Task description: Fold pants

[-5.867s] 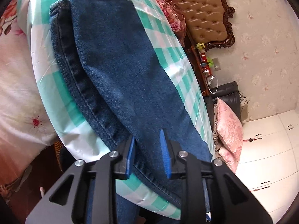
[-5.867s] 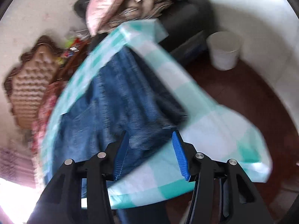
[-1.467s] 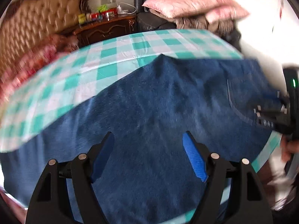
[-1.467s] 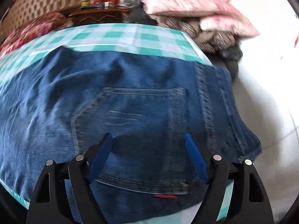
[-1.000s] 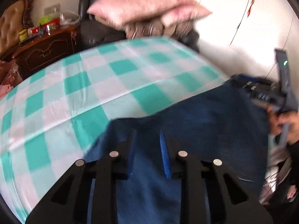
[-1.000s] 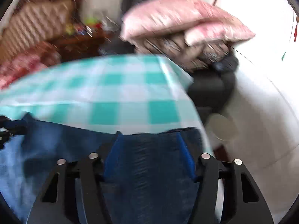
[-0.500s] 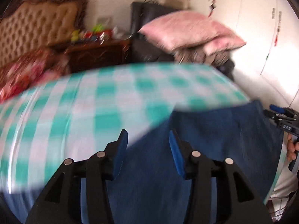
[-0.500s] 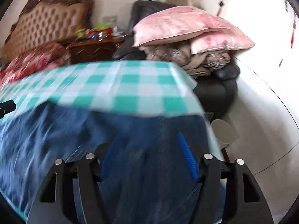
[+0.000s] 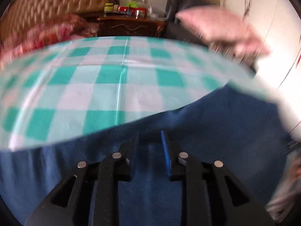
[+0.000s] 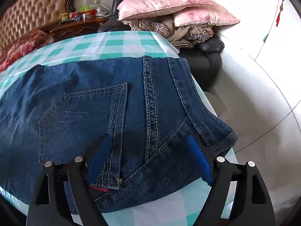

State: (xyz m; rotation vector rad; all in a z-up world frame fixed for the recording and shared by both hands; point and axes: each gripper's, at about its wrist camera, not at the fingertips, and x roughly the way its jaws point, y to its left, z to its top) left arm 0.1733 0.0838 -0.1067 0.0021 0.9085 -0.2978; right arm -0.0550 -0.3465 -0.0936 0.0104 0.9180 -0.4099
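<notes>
The right gripper [image 10: 150, 158] hangs over the jeans [image 10: 105, 113], its jaws just spread wide and pressing on nothing, the back pocket [image 10: 82, 124] and seat seam between them. The left gripper [image 9: 150, 146], jaws just narrowed with a slim gap, hovers over blurred denim; whether it pinches cloth is unclear. The jeans lie along the near edge of the checked tablecloth [image 10: 112, 45]. Beyond stand pink pillows [image 10: 169, 1] and a tufted headboard [image 10: 32, 9].

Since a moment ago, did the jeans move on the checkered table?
Yes. The jeans got folded back toward the camera, baring checkered tablecloth at the far edge.
</notes>
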